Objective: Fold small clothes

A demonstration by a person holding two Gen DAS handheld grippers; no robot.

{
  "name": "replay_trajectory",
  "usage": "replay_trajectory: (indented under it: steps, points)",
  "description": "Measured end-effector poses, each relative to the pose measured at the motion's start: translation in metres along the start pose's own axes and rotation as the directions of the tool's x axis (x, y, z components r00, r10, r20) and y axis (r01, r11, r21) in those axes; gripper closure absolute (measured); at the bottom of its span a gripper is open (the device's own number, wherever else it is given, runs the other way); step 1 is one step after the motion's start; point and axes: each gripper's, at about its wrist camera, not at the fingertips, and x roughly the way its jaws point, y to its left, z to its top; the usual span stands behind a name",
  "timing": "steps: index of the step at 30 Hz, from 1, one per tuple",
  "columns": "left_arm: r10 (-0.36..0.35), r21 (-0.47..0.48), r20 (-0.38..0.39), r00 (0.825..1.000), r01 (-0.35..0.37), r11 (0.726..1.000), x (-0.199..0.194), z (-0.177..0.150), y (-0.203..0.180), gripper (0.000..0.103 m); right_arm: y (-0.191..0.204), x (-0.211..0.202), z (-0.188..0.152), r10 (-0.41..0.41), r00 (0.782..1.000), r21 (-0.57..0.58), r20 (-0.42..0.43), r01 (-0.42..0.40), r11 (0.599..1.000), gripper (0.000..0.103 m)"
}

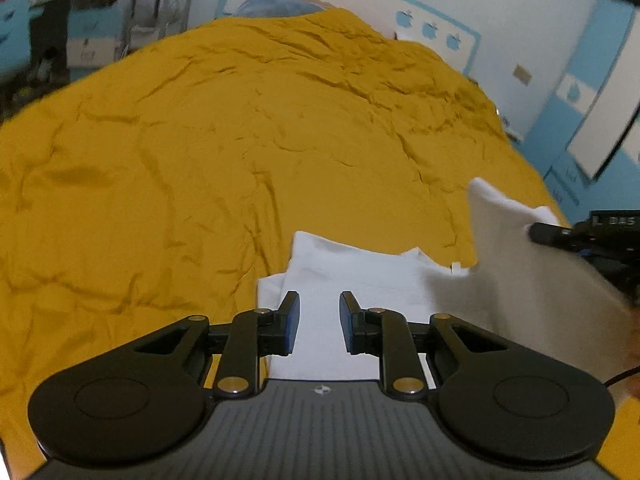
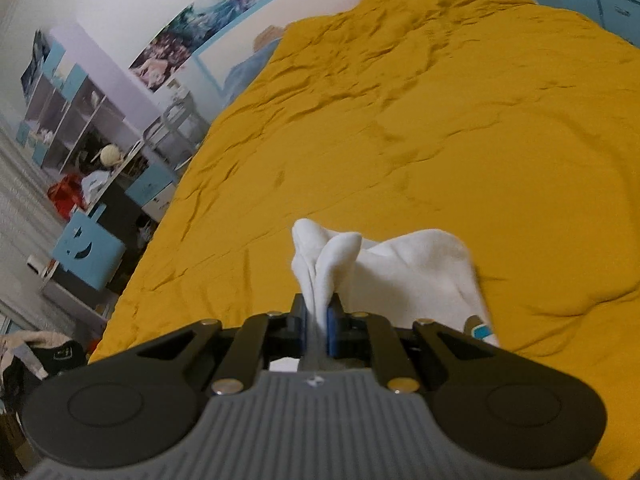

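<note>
Jaws: my right gripper [image 2: 318,312] clamped on white garment [image 2: 400,272]; left gripper [image 1: 319,322] apart, empty, above it on mustard bedspread [image 1: 200,140].

The bedspread [image 1: 200,160] is matt, creased mustard cloth. The white garment [image 1: 360,276] is soft matt fabric. Each claw [image 2: 316,324] looks matt black plastic.

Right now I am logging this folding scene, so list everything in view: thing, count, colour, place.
white garment: one, white, lying on the bedspread, one edge lifted at the right
bedspread: one, mustard yellow, wrinkled, covering the bed
shelf unit: one, white and blue, by the wall left of the bed
posters: a row, multicoloured, on the wall
left hand-held gripper: one, black, open over the garment
right hand-held gripper: one, black, shut on a garment fold
</note>
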Motion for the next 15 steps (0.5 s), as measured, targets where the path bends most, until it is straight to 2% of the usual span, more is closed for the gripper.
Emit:
replay_trajectory:
  steps: [3,8,15]
  points:
    - [-0.033,-0.073,0.002,0.999,0.033,0.997,0.001,-0.002,0.024,0.078,0.041,0.016,-0.013,-0.014,1.000,-0.052,0.010,0.014,0.999,0.098]
    - [-0.086,-0.177,-0.006,0.996,0.084,0.981,0.010,-0.008,0.054,0.078,0.085,0.049,-0.037,-0.036,0.999,-0.093,0.003,0.036,0.995,0.098]
    - [-0.091,-0.226,-0.033,0.995,0.081,0.971,0.027,-0.015,0.075,0.078,0.106,0.096,-0.063,-0.095,0.995,-0.132,-0.023,0.091,0.987,0.098]
